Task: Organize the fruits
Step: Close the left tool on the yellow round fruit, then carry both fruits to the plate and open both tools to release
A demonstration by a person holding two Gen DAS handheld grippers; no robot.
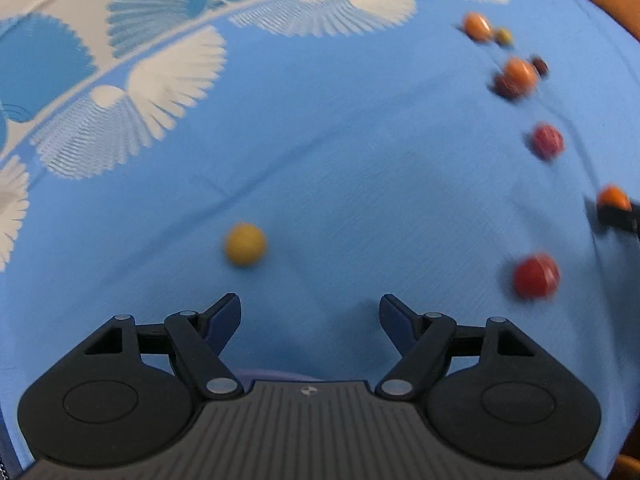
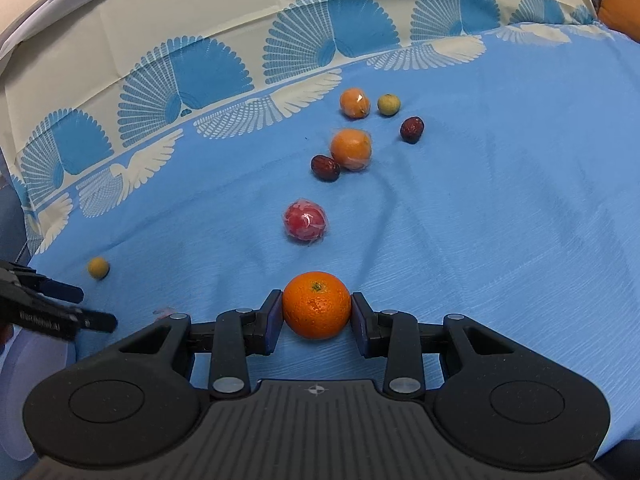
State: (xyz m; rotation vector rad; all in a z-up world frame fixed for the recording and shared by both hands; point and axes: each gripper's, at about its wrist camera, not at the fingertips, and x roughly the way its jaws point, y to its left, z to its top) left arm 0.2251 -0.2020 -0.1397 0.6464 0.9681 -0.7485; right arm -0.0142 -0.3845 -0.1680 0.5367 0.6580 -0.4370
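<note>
Right wrist view: right tool (image 2: 317,312) clamps the orange (image 2: 317,305) between its pads.
Left tool (image 1: 310,316): jaws apart, empty.
Yellow fruit (image 1: 245,244): just ahead, left of its left finger, on the blue cloth (image 1: 360,160).

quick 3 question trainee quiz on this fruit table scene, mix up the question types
1. True or false: the right claw is shut on the unwrapped orange.
2. Which fruit lies just ahead of the open left claw? A) wrapped red fruit B) small yellow fruit C) dark red date
3. Fill in: the fruits lie on a ___ cloth.

Key: 1 true. 2 B, the small yellow fruit. 3 blue.
</note>
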